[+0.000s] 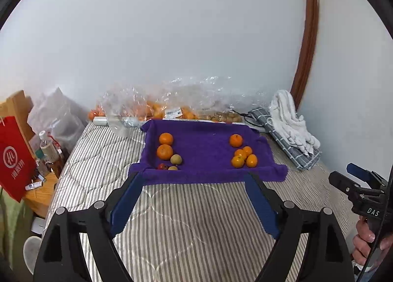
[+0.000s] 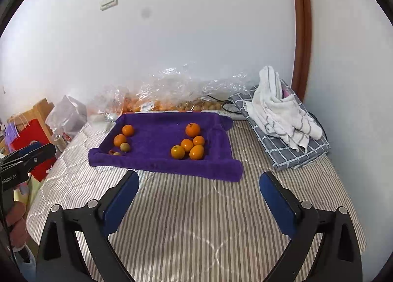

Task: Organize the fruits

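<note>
We hold the left gripper (image 1: 194, 183) and right gripper (image 2: 199, 183) spread wide, empty, above bare striped bedding (image 2: 196, 220) just short of the purple towel tray (image 2: 159, 166). Five oranges (image 2: 189, 145) cluster at its right side; two oranges (image 1: 165, 146), two brownish fruits (image 1: 176, 159) and a small red one (image 1: 162, 166) sit at its left, middle open. Plastic bags (image 1: 172, 100) crowd the far edge; folded cloths (image 2: 282, 119) lie right of the tray

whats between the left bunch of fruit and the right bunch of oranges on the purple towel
Nothing: bare purple towel separates the left fruit group from the right orange cluster. Both wrist views show this gap.
</note>
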{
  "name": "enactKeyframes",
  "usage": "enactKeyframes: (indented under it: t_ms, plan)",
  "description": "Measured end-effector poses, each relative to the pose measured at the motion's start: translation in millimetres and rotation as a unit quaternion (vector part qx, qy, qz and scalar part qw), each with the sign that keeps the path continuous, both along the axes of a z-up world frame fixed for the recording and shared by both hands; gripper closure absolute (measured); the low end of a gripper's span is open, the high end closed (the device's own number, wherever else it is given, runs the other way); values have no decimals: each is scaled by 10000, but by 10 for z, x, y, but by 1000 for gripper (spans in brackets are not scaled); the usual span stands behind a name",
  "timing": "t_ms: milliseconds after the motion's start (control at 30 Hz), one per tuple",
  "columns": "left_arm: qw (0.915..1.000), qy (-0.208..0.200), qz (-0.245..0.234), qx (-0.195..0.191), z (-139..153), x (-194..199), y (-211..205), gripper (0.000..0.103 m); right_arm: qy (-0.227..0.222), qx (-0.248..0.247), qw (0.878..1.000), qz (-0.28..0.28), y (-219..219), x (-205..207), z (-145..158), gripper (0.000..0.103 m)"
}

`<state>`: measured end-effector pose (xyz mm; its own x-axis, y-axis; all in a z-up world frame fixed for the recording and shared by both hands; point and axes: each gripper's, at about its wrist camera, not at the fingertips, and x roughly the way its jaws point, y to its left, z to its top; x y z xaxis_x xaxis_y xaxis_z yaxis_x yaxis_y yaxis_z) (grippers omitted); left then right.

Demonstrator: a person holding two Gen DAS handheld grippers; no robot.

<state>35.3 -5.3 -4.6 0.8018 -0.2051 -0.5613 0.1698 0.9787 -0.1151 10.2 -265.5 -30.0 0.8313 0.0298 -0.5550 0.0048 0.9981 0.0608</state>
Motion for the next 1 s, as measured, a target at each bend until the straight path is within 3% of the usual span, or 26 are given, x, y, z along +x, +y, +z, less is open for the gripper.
enactKeyframes:
  t_ms: [367, 1000]
  plan:
    - [9996, -299, -15, 16, 258, -289, -145, 16, -140, -66, 9999, 32, -34, -282, 157, 2]
    - [9997, -228, -45, -22, 226, -288, -202, 16, -250, -227, 9994, 26, -37, -336, 170, 2]
